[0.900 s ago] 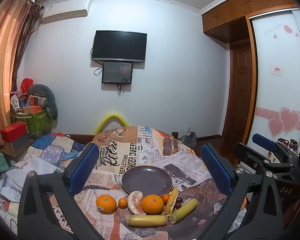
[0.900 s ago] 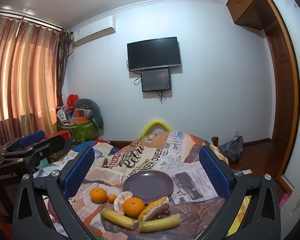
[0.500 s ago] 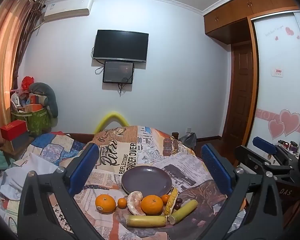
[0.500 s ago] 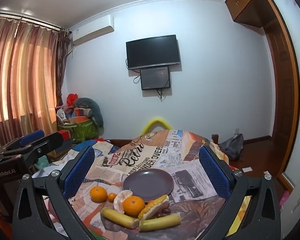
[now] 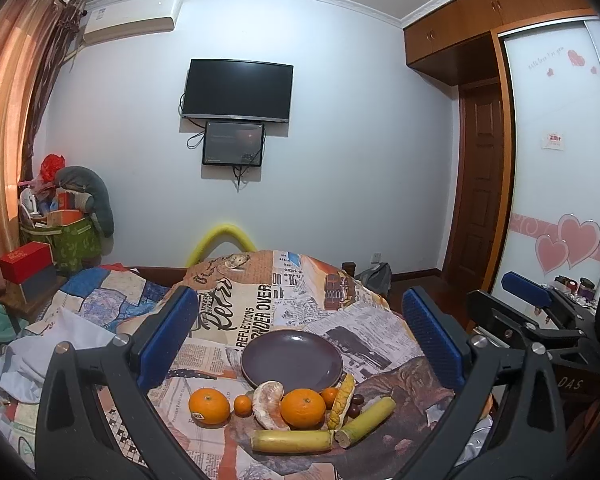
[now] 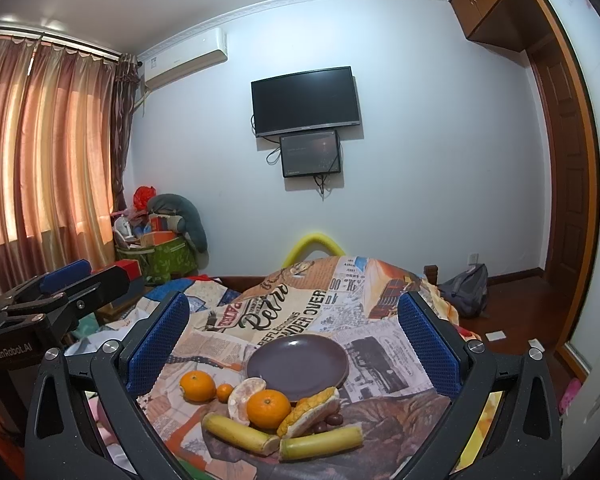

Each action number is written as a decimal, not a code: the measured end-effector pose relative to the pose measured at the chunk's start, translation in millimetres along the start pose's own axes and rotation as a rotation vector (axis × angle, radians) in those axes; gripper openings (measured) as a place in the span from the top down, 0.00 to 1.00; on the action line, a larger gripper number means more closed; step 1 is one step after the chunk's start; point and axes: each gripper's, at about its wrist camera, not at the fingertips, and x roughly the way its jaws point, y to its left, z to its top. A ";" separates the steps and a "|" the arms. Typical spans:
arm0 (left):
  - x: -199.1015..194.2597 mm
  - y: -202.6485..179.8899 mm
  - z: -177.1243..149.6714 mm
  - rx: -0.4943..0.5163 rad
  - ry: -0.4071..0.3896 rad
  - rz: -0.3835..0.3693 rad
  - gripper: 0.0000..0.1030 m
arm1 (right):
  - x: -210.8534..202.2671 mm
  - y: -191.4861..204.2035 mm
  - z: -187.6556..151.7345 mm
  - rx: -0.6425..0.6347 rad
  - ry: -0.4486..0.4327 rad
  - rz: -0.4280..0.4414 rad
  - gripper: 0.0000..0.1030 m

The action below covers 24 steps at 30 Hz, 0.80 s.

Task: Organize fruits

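Note:
An empty dark purple plate point(image 5: 292, 358) point(image 6: 297, 363) lies on a newspaper-print cloth point(image 5: 256, 312). In front of it sit two large oranges point(image 5: 209, 406) point(image 5: 303, 408), small oranges point(image 5: 243, 405), a peeled citrus half point(image 5: 269, 398), a yellow corn-like piece point(image 5: 341, 400), dark small fruits point(image 5: 354, 405) and two yellow-green cane pieces point(image 5: 292, 440) point(image 5: 366, 416). My left gripper point(image 5: 300, 344) stands open, above and short of the fruit. My right gripper point(image 6: 296, 340) is open too, with nothing between its fingers. Each gripper shows in the other's view, the right gripper point(image 5: 540, 312) and the left gripper point(image 6: 56, 292).
The cloth covers a raised round surface point(image 6: 340, 280) on a bed with patchwork bedding point(image 5: 92, 300). A cluttered green box point(image 5: 74, 240) and red box point(image 5: 24, 256) stand at left by curtains point(image 6: 40, 152). A wardrobe point(image 5: 560, 160) and door point(image 6: 560, 200) are at right.
Both views have shifted only slightly; the fruit and plate lie as before and both grippers remain wide open.

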 end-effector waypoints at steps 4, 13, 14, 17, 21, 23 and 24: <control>-0.6 -0.1 0.1 0.003 -0.001 0.000 0.00 | 0.7 -0.9 -0.2 0.000 0.000 0.001 0.00; 0.2 -0.1 0.3 0.003 0.000 0.004 0.00 | 0.5 -1.1 -0.2 0.004 -0.001 0.003 0.00; 0.4 0.1 0.0 0.003 0.000 0.005 0.00 | 0.4 -1.2 -0.4 0.005 -0.002 0.003 0.00; 0.5 0.3 -0.4 0.000 0.001 0.007 0.00 | 0.4 -1.4 -0.7 0.005 -0.001 0.003 0.00; 2.7 0.6 -0.7 -0.004 0.005 0.008 0.00 | 0.3 -1.3 -0.4 0.005 -0.001 0.003 0.00; 3.8 0.9 -0.8 -0.004 0.008 0.007 0.00 | 0.3 -1.2 -0.5 0.005 -0.001 0.002 0.00; 4.0 1.2 -0.8 -0.005 0.009 0.007 0.00 | 0.4 -1.1 -1.1 0.005 -0.001 0.002 0.00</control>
